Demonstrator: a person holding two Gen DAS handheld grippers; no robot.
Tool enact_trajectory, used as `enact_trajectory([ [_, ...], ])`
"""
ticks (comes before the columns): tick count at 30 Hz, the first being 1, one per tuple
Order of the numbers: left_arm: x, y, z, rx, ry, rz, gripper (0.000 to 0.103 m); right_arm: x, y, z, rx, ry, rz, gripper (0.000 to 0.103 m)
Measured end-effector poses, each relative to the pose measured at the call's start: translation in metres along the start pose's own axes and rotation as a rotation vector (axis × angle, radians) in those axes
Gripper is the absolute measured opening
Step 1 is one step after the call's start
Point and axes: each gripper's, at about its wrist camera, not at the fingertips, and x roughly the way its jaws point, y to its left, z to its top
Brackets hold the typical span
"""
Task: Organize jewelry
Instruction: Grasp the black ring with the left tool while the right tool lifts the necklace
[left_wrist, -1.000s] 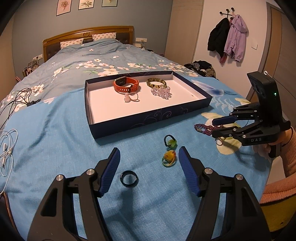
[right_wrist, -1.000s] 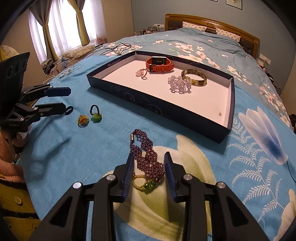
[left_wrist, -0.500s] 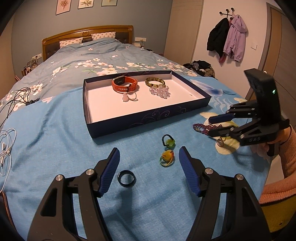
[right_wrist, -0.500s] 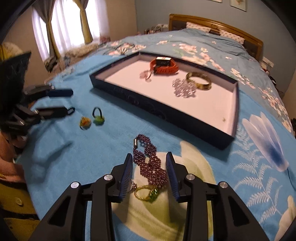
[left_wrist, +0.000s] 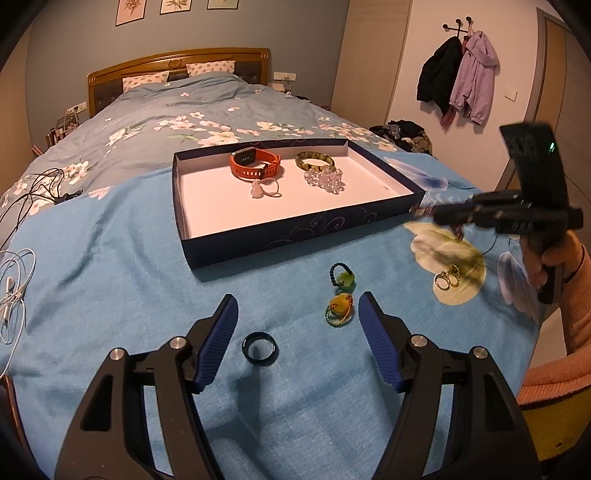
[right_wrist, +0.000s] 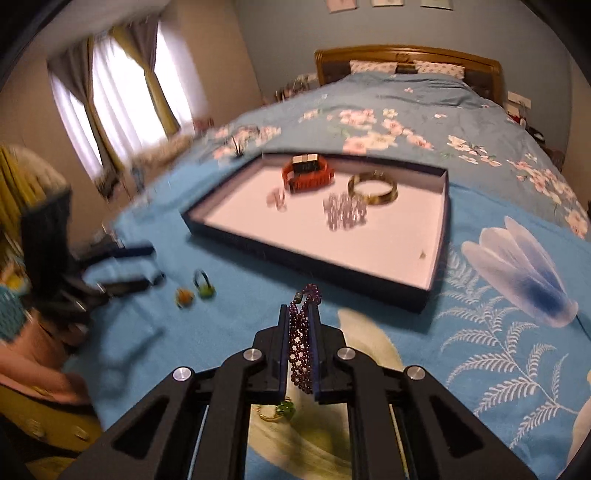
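- Right gripper (right_wrist: 300, 325): jaws have just been closing and are now clamped tight on the purple beaded bracelet (right_wrist: 301, 343); bracelet is seen pinched between the pads, clasp end sticking out past the tips, lifted off the blanket (right_wrist: 229, 332).
- Under the right gripper, behind the pads: a gold ring w/ green stone (right_wrist: 280, 410) is left lying on the blanket's pale flower print.
- Ahead of the right tips, near: dark blue tray (right_wrist: 306, 258). Inside it are seen an orange watch (right_wrist: 308, 171), a green-gold bangle (right_wrist: 373, 188), a clear crystal bracelet (right_wrist: 345, 210) and a small pale ring piece (right_wrist: 277, 197).
- Left gripper (left_wrist: 297, 325): jaws held well apart, nothing gripped.
- Between the left fingers, nearer the left-hand one: black ring (left_wrist: 259, 348) flat on the blanket.
- Just beside the right-hand finger's tip: yellow-stone bead ring (left_wrist: 340, 308); green-stone bead ring (left_wrist: 342, 277) slightly beyond it, toward the tray.
- Right gripper's image in the left view is blurred.
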Motion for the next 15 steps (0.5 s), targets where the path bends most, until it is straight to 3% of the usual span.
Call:
enact_trajectory([
  [8,0.001,0.003,-0.010,0.000,0.036,0.013,0.065,-0.013,-0.001,0.004,0.031,-0.068,0.012,0.008],
  [15,0.003,0.007,-0.018,-0.012,0.086,0.042,0.055,-0.009,0.002,-0.001,0.049,-0.069,0.040,0.008],
])
